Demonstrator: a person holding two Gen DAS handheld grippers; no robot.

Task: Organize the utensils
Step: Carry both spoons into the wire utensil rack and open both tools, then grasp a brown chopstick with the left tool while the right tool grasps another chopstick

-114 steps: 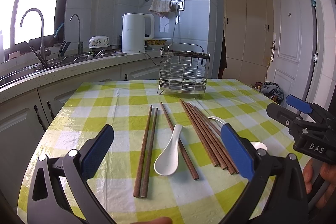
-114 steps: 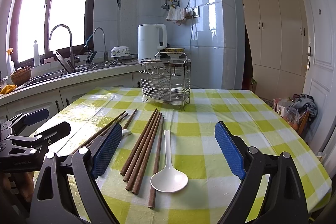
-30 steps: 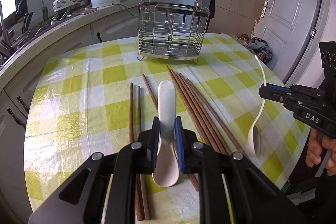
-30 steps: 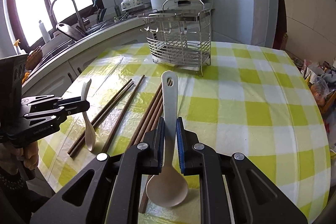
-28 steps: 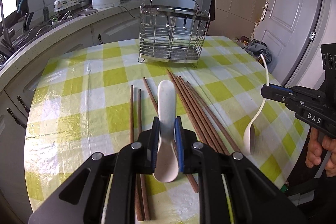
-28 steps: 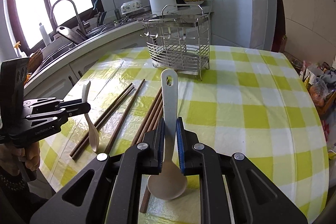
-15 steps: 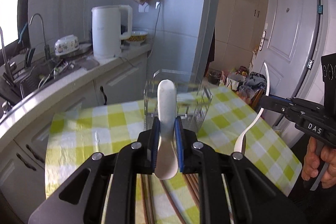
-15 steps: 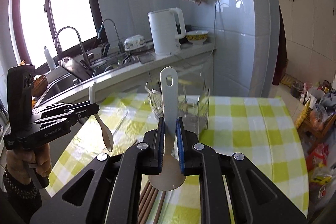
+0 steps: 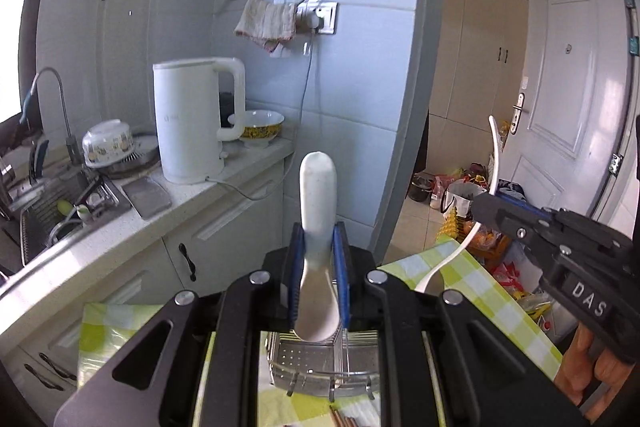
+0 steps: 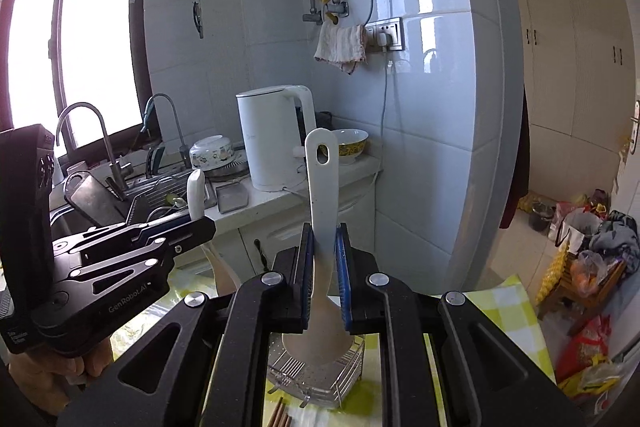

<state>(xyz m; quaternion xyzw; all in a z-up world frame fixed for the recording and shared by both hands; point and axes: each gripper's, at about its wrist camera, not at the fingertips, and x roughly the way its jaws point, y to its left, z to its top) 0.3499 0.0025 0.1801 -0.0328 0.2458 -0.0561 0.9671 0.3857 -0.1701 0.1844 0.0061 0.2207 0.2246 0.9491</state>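
Tablecloth (image 9: pixel 476 277): yellow-green and white check; both spoons white, short spoon (image 9: pixel 318 203) and long spoon (image 10: pixel 323 195); gripper pads (image 9: pixel 340 267) blue on black frames; kettle (image 9: pixel 192 123) white; chopsticks (image 10: pixel 280 415) brown; wire rack (image 9: pixel 324 367) silver.

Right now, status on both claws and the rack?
Left claw shut on short white ceramic spoon. Right claw shut on long-handled white ladle spoon. Both above wire utensil rack; nothing blocking.

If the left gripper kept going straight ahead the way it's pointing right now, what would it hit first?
Probably the white cabinet front under the counter. The left gripper, shut on the short white spoon, aims over the wire caddy below. Depth is uncertain.
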